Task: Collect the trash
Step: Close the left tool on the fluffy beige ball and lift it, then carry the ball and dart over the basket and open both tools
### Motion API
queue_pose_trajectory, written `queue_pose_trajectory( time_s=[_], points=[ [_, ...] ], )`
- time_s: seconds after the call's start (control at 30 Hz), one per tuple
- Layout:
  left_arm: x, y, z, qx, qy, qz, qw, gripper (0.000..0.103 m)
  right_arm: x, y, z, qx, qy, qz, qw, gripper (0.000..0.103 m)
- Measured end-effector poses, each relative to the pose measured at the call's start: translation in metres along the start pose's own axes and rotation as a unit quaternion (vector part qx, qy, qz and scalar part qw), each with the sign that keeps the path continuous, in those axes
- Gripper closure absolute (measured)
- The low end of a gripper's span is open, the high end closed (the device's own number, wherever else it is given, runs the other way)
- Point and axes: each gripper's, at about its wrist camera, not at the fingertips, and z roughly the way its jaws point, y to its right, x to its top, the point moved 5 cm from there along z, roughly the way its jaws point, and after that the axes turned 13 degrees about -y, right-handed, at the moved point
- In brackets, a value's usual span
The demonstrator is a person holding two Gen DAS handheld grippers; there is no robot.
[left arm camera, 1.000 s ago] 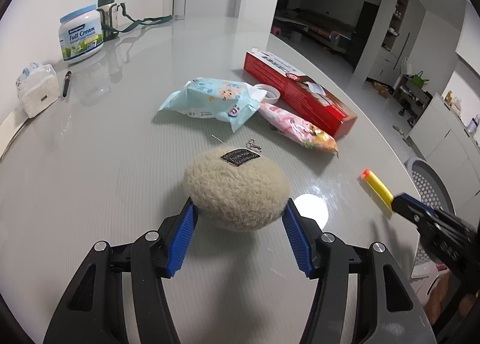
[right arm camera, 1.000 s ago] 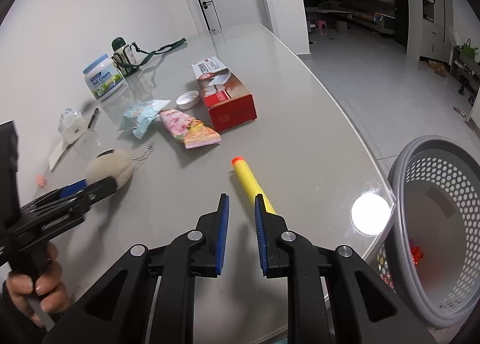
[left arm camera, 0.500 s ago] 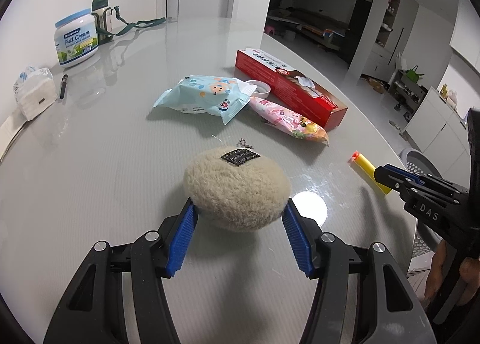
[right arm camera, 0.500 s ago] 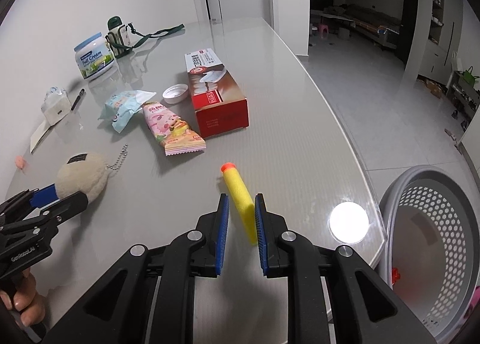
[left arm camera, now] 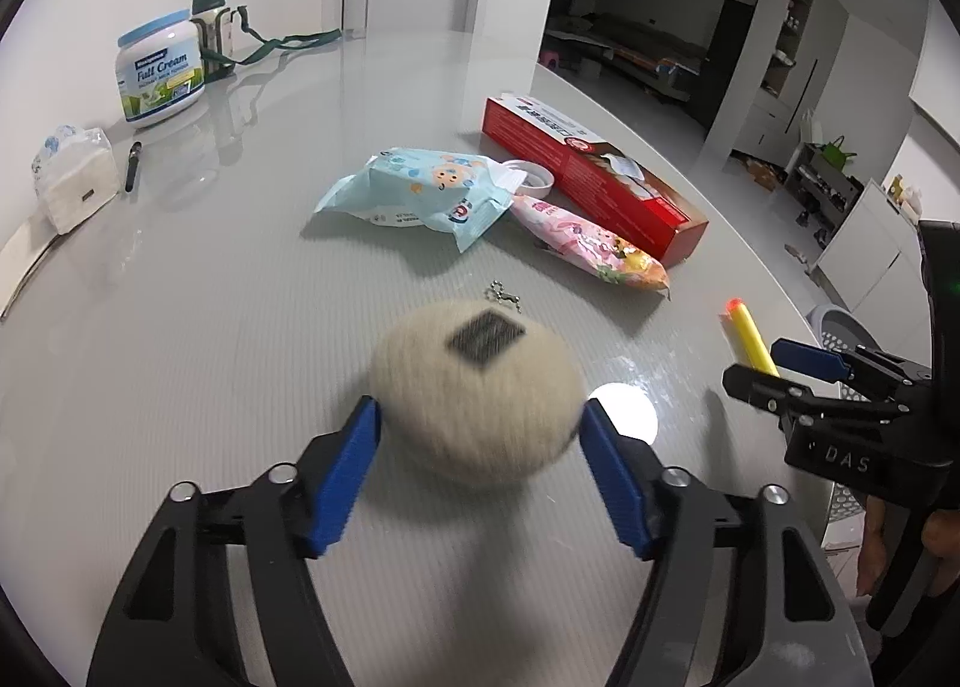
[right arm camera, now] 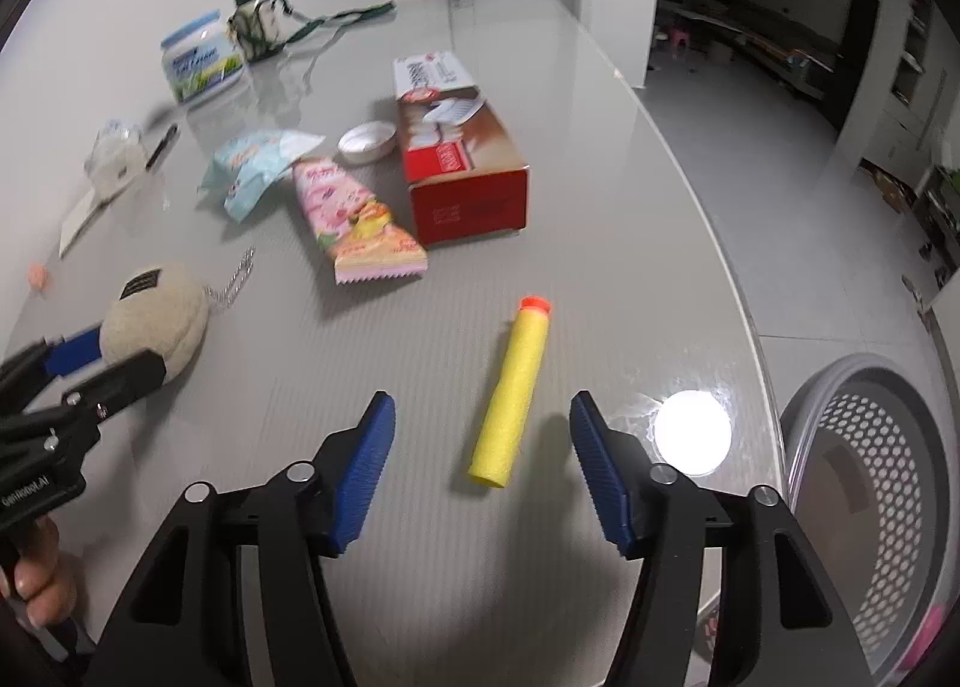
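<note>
1. A glossy grey table [left arm camera: 180,327] is seen in a white-walled room; a dark living area lies behind, and a perforated grey basket [right arm camera: 870,447] stands off the table's right edge, low, presumably as the trash bin.
2. The left gripper [left arm camera: 480,447] is held wide open, its blue pads either side of a beige fluffy pouch [left arm camera: 477,387]; the pads look at most just touching the fur, and firm contact cannot be told through the blur. The straddle suggests a grasp being set up.
3. The right gripper [right arm camera: 480,477] is spread wide with nothing held. A yellow foam dart [right arm camera: 513,393] with an orange tip lies flat on the table between and just ahead of its fingers, its long axis roughly along them, so a side pinch is judged the likely next move.
4. Further back, a pink snack packet [right arm camera: 354,225], a blue wipes pack [right arm camera: 258,165], a red box [right arm camera: 462,147], and a small white lid [right arm camera: 367,141] are clustered, untouched.
5. A cream tub [left arm camera: 161,75] and a tissue pack [left arm camera: 75,177] sit along the wall side, likely not trash.
</note>
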Motion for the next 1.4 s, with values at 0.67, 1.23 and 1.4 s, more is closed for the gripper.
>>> queue_pose_trajectory(
  time_s=[0.67, 1.23, 1.4],
  points=[
    [0.005, -0.003, 0.008, -0.001, -0.006, -0.015, 0.9999, 0.038, -0.004, -0.013, -0.002, -0.014, 0.011, -0.012, 1.0, 0.091],
    [0.014, 0.035, -0.015, -0.028, 0.022, 0.038, 0.9986, 0.041, -0.039, 0.017, -0.028, 0.039, 0.064, 0.097, 0.992, 0.091],
    [0.022, 0.087, -0.016, -0.056, 0.027, 0.086, 0.9943, 0.041, -0.066, 0.057, -0.052, 0.019, 0.092, 0.154, 0.984, 0.091]
  ],
)
